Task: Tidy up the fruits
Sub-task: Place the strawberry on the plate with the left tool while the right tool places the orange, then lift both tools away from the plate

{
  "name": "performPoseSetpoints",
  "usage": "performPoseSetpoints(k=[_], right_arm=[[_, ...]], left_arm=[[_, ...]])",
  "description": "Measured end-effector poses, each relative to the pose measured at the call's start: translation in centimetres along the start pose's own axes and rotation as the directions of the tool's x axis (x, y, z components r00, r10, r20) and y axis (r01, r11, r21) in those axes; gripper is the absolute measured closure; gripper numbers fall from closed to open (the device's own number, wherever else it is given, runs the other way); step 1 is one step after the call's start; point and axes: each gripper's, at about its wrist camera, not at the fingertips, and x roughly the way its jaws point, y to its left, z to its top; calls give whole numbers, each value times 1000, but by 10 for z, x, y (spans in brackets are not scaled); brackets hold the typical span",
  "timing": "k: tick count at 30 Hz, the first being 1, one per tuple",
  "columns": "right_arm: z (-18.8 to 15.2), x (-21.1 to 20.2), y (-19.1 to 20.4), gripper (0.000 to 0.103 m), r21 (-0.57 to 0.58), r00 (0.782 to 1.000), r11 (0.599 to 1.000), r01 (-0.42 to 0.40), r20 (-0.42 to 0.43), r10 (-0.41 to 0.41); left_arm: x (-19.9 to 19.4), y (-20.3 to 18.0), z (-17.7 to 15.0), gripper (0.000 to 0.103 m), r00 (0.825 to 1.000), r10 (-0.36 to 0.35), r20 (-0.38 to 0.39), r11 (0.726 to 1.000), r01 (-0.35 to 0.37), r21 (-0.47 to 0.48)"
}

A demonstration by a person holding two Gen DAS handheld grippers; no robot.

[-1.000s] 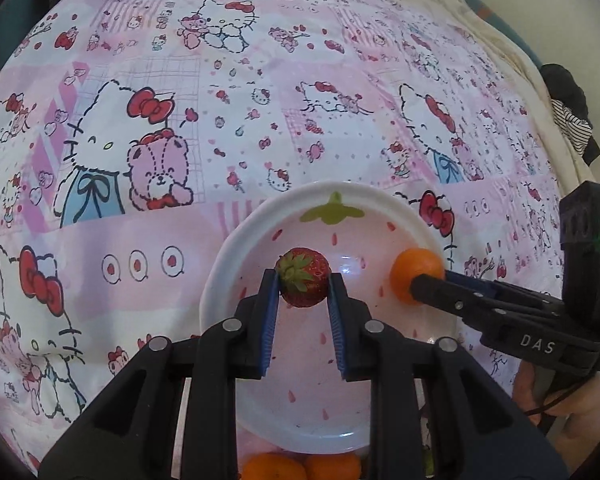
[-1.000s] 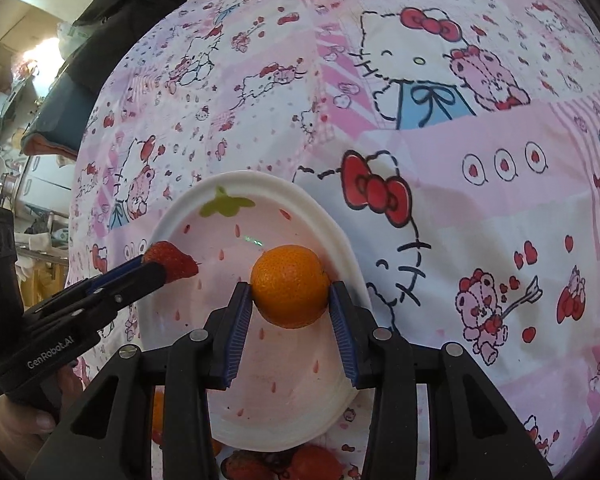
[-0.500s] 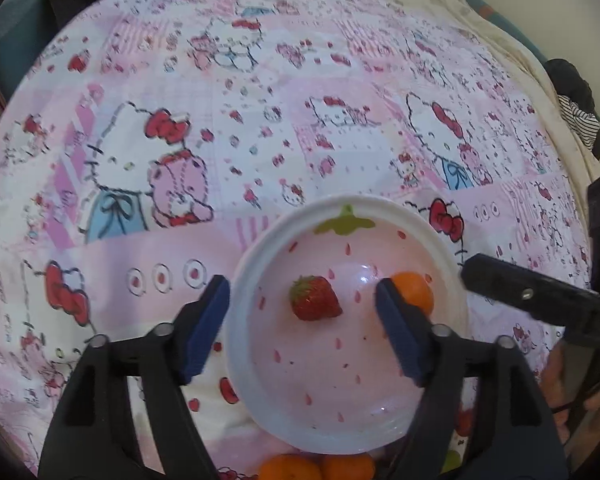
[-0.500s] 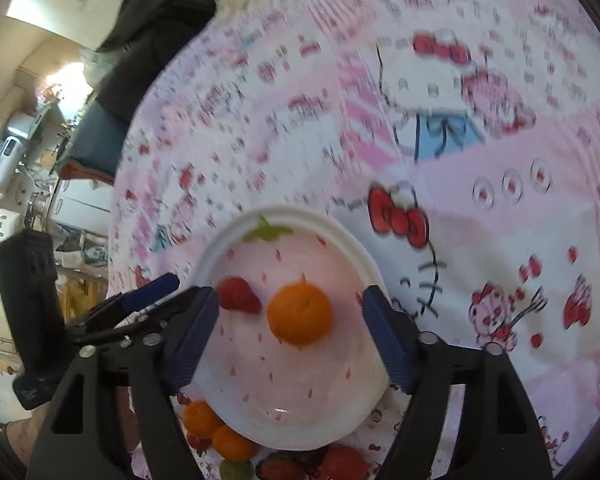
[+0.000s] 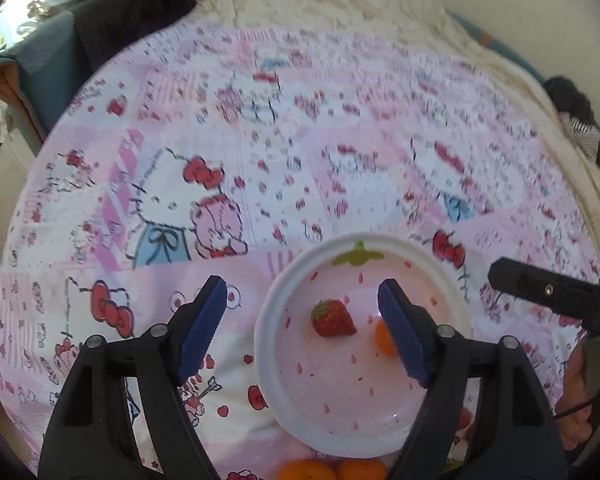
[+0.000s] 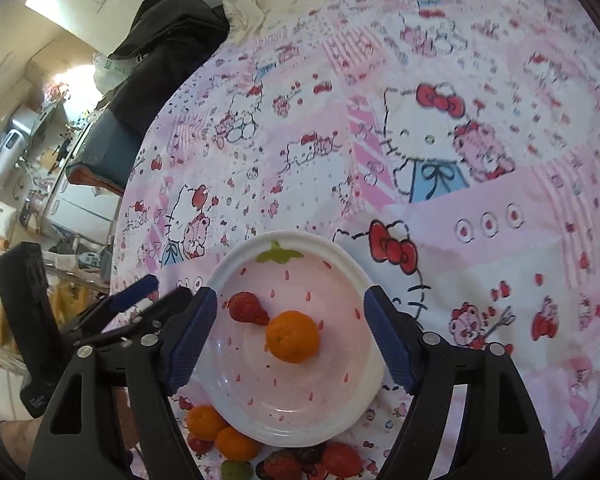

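A white and pink strawberry-print bowl [image 5: 268, 360] [image 6: 364, 384] sits on the Hello Kitty cloth. In it lie a red strawberry [image 5: 332, 318] [image 6: 246, 308] and an orange mandarin [image 6: 293, 335], which is partly hidden behind a finger in the left wrist view [image 5: 382, 340]. My left gripper [image 5: 304, 332] is open and empty, raised above the bowl's left side. My right gripper [image 6: 290, 336] is open and empty, raised above the bowl. The right gripper's black tip [image 5: 540, 288] shows at the right of the left wrist view.
Loose fruit lies on the cloth in front of the bowl: two mandarins [image 6: 206, 422] [image 5: 306, 470], several strawberries [image 6: 284, 464] and a green fruit [image 6: 236, 470]. Dark clothing [image 6: 164, 32] and cream fabric [image 5: 320, 0] lie at the cloth's far edge.
Both grippers let go of their fruit, opened wide and pulled up and back. The strawberry and the mandarin now lie in the bowl.
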Motion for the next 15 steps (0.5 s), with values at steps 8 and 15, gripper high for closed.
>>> performPoseSetpoints(k=[8,15], right_arm=[[-16,-41,16,5,-28,994,999,34,105,-31],[-43,-76,36,1,-98,975,992,81,213,-58]], left_arm=[[-46,1,-3,20,995,4,97,1000,-2,-24],[-86,-3,-25,17,984,55,172,998,-57,7]])
